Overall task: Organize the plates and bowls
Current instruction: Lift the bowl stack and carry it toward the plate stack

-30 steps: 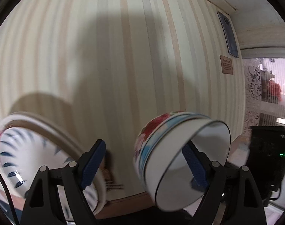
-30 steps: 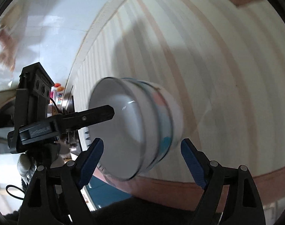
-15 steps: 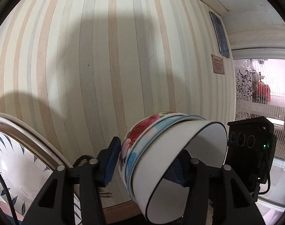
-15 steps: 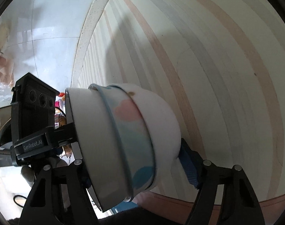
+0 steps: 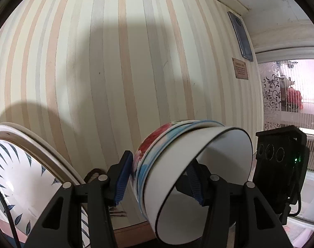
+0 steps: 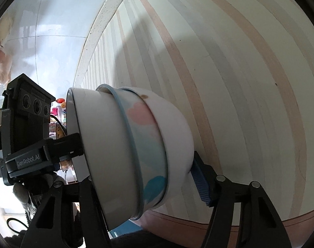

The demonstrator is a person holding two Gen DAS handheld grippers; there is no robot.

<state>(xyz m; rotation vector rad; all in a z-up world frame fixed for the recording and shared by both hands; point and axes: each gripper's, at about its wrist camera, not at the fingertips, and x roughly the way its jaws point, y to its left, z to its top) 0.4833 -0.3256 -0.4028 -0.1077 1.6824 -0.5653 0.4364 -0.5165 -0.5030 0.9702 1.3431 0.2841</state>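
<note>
1. Striped wallpaper (image 5: 119,66) in cream, tan and grey fills the background of both wrist views, with a brown baseboard strip at its foot.
2. Against that wallpaper, a stack of nested bowls (image 5: 190,171) hangs tipped on its side, the innermost white bowl's dark-edged rim facing the left wrist camera.
3. The left gripper (image 5: 159,183) clamps this stack: one blue pad presses the flowered outer bowl, the other sits inside the white bowl.
4. From the right wrist view, the stack of nested bowls (image 6: 136,150) lies between the fingers of the right gripper (image 6: 142,177); its right blue pad touches the outermost bowl's base, but the left pad is hidden, so its grip cannot be told.
5. Left of the stack, a leaf-patterned plate (image 5: 22,177) stands tilted near the wallpaper.
</note>
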